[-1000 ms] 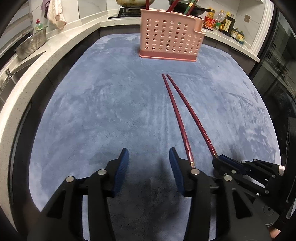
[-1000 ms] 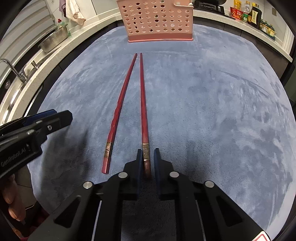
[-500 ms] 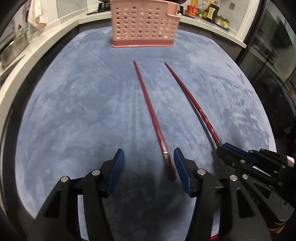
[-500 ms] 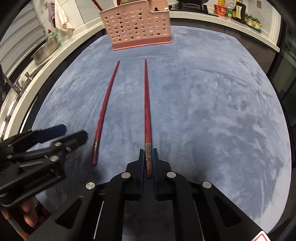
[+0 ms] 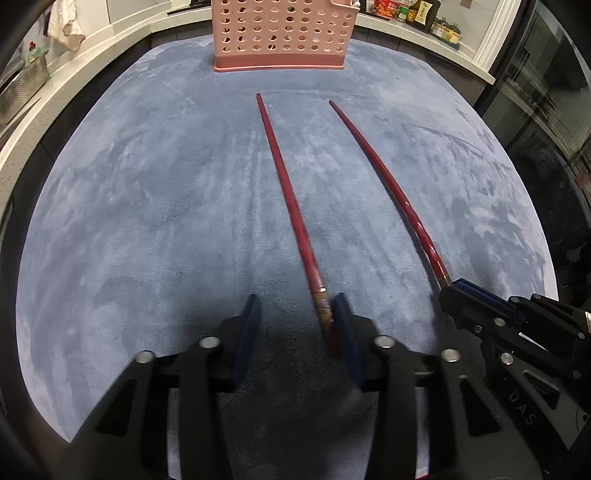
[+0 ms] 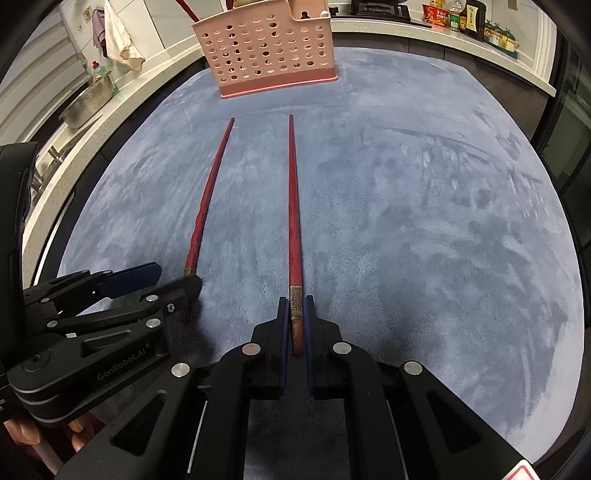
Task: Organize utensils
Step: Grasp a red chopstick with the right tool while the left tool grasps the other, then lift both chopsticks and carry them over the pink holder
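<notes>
Surface: blue-grey plush mat (image 5: 155,206) covered the worktop ahead of both my tongs, with kitchen counter curving round its far edge.

Holder: pink perforated utensil basket (image 5: 280,35) stood at the far end of the mat, straight ahead of both tongs, well apart from them.

Right tongs: my right gripper (image 6: 295,317) was closed narrow on the butt end of the right chopstick (image 6: 293,206), pads pressing it from both sides.

Right chopstick, axis: it ran straight out from those jaws, tip toward the basket and short of it.

Left tongs: my left gripper (image 5: 295,328) had just been closing, and stood partly open around the left chopstick (image 5: 284,184). Its butt lay against the right-hand pad (image 5: 343,325); the other pad stood clear, so I judged it not yet gripped.

Left chopstick, axis: it lay lengthwise away from my left tongs, decorated band just inside the jaws, thin tip pointing at the basket. Blur on the near end kept me from telling whether it rested on the mat.

Nearer hand: each stick had its own tongs at its butt; the left was the one unsecured.

Coming move, my judgement: finish closing the left pads on the off-centre butt, since the stick sat hard to one side.
</notes>
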A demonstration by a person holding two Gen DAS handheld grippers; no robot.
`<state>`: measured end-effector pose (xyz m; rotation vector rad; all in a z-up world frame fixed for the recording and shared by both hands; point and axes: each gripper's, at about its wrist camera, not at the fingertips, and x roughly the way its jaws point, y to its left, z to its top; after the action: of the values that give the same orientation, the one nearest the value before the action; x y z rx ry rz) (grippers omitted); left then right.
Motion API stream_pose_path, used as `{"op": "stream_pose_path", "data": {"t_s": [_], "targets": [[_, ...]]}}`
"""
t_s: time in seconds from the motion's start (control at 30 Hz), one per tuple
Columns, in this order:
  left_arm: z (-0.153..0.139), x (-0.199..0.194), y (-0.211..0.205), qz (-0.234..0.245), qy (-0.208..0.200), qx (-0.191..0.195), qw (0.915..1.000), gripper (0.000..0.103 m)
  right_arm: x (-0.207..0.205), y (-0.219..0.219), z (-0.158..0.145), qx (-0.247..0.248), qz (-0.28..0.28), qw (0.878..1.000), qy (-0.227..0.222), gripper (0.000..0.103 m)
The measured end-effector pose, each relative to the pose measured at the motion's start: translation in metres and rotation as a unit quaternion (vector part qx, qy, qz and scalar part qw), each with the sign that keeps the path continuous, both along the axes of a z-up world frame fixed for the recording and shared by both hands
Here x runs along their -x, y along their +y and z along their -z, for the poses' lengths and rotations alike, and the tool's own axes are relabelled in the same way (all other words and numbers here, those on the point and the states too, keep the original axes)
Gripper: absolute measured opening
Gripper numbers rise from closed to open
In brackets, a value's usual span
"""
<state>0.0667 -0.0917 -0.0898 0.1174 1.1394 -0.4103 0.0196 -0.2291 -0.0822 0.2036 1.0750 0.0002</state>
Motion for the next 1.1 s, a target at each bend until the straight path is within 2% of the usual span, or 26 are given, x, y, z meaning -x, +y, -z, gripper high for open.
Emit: {"op": "stream_pose_path", "data": {"t_s": [0.13, 0.37, 0.6, 0.87, 1.1], "targets": [[-0.001, 0.003, -0.002, 0.012, -0.001, -0.002, 0.9999, 0.008, 0.000, 0.001, 0.001, -0.001, -0.001, 1.000, 0.000, 0.007], [-0.003, 0.004, 0.002, 0.009, -0.001, 0.004, 0.9999, 0.007, 0.002, 0.003, 0.001, -0.001, -0.003, 1.000, -0.002, 0.007], [-0.020, 0.005, 0.013, -0.002, -0.019, 0.015, 0.9997, 0.007, 0.003, 0.003, -0.010, -0.006, -0.006, 1.000, -0.012, 0.007], [-0.066, 0.004, 0.025, -0.013, -0.063, 0.039, 0.9972, 0.007, 0.005, -0.002, -0.042, -0.015, 0.003, 0.999, -0.049, 0.007], [-0.112, -0.007, 0.035, -0.024, -0.110, 0.065, 0.9916, 0.007, -0.002, -0.009, -0.088, -0.019, 0.010, 0.995, -0.101, 0.007]]}}
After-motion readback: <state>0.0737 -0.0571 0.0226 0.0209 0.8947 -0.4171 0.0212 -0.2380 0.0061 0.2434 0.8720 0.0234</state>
